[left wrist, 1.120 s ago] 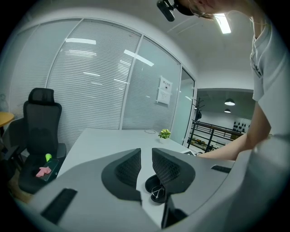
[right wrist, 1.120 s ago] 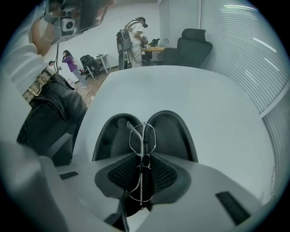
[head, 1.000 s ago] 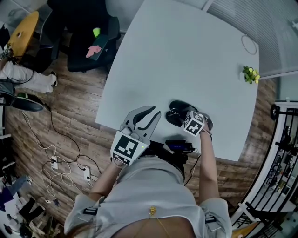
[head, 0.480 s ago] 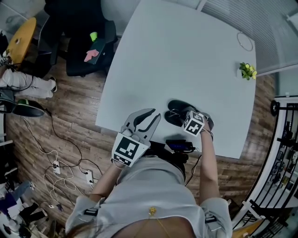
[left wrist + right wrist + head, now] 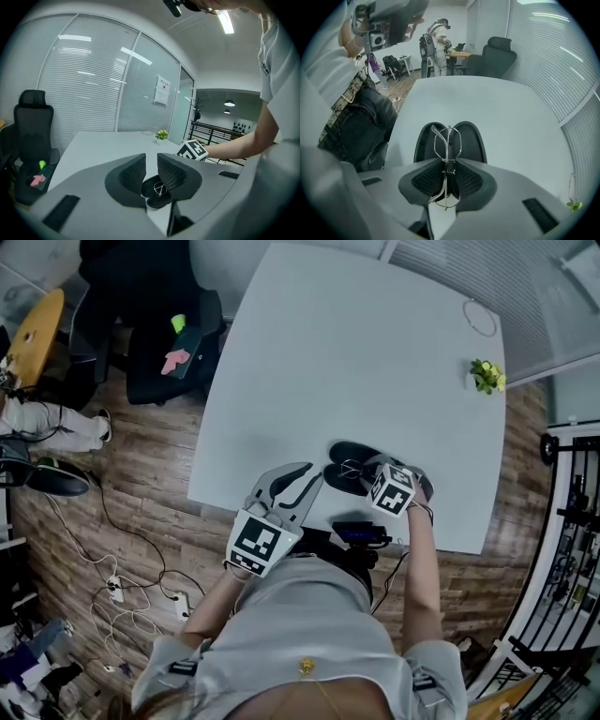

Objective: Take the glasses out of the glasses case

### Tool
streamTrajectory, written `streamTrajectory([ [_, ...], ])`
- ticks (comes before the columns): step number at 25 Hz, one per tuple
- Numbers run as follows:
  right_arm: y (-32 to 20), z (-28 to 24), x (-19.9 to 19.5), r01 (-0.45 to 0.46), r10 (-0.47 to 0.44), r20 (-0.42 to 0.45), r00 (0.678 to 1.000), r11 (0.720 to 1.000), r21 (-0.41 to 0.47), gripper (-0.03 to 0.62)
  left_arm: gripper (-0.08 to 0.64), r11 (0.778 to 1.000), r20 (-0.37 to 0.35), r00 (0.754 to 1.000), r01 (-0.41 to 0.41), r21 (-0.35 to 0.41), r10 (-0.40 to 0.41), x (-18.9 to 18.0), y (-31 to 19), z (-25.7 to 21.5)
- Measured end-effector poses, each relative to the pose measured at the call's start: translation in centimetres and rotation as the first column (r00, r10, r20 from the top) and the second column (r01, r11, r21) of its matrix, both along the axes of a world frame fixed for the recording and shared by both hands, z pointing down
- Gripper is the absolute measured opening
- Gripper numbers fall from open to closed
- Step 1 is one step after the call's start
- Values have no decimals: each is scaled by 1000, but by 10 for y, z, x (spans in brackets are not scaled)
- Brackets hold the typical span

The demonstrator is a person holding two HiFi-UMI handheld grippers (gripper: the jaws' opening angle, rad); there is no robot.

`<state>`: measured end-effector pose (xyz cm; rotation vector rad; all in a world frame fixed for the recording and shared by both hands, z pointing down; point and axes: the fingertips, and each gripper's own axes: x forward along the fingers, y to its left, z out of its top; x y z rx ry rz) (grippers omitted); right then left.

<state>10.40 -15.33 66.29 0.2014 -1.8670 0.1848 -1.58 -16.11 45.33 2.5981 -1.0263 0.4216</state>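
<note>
A black glasses case (image 5: pixel 343 463) lies open on the white table (image 5: pixel 356 352) near its front edge. In the right gripper view both halves of the case (image 5: pixel 471 136) show beyond the jaws. My right gripper (image 5: pixel 449 176) is shut on thin wire-framed glasses (image 5: pixel 448 137), held upright just over the case. In the head view that right gripper (image 5: pixel 367 472) sits at the case's right end. My left gripper (image 5: pixel 302 476) hovers left of the case, open and holding nothing. Through the left gripper (image 5: pixel 151 172) jaws I see the case (image 5: pixel 151 202) and glasses (image 5: pixel 160 189).
A small potted plant (image 5: pixel 486 376) and a thin ring (image 5: pixel 479 319) sit at the table's far right. A black office chair (image 5: pixel 159 324) stands left of the table. Cables (image 5: pixel 122 568) lie on the wood floor. The person's body is close against the table's front edge.
The head view has drifted a little. Both grippers and the case keep the same places relative to each other.
</note>
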Motion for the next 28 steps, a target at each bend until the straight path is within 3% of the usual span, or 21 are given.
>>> streamTrajectory([
  [28,5,-125,-12,96,-101,38,994,988,122,94,91,996,8,996,-91,-7,91,23,14,4],
])
